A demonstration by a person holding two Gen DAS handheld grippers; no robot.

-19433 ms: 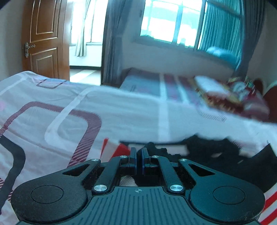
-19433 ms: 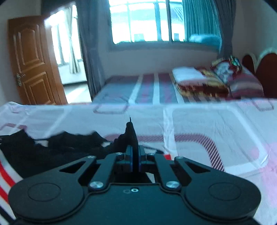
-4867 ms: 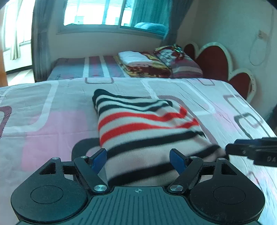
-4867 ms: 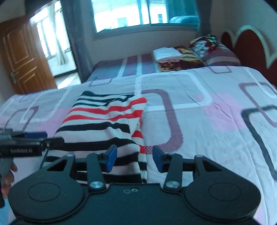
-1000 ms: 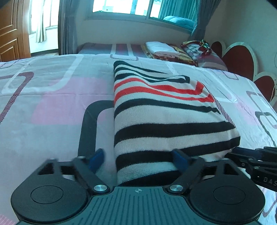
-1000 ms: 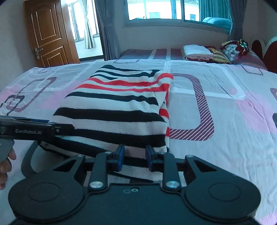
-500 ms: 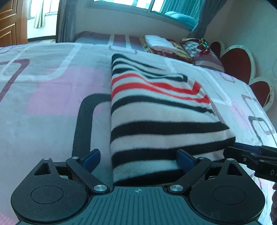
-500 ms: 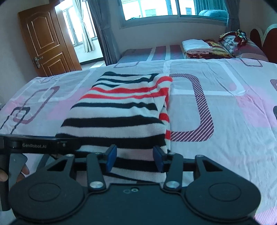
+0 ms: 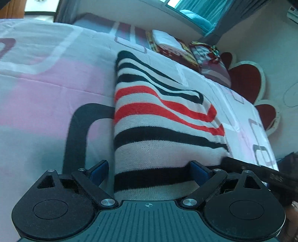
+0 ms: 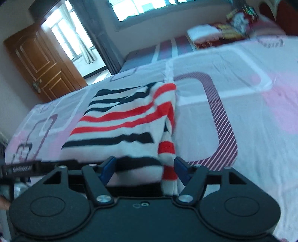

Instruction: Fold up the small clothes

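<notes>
Here, from the left wrist: the left tool [image 9: 149, 172] sits low at the near end of the striped sweater [image 9: 158, 119], its blue pads spread wide apart. One pad lies just left of the folded edge, the other is pressed against the fabric toward its right side; nothing is clamped. The sweater lies folded into a long band on the bed [image 9: 37, 89], black, white and red stripes running across it, far end pointing toward the pillows [image 9: 210, 61]. Right of the sweater's near corner, the dark body of the right tool [image 9: 260, 175] pokes in. A red heart-shaped headboard [image 9: 245, 82] stands beyond the pillows.

From the right wrist, somewhat blurred: the right tool [image 10: 145, 169] also has its pads apart, straddling the sweater's [image 10: 126, 121] near right corner, where a red-striped fold hangs over the edge. The left tool [image 10: 28, 168] shows as a dark bar left of the sweater. A wooden door [image 10: 42, 63] stands far beyond the sweater, a window [image 10: 158, 7] beside it.
</notes>
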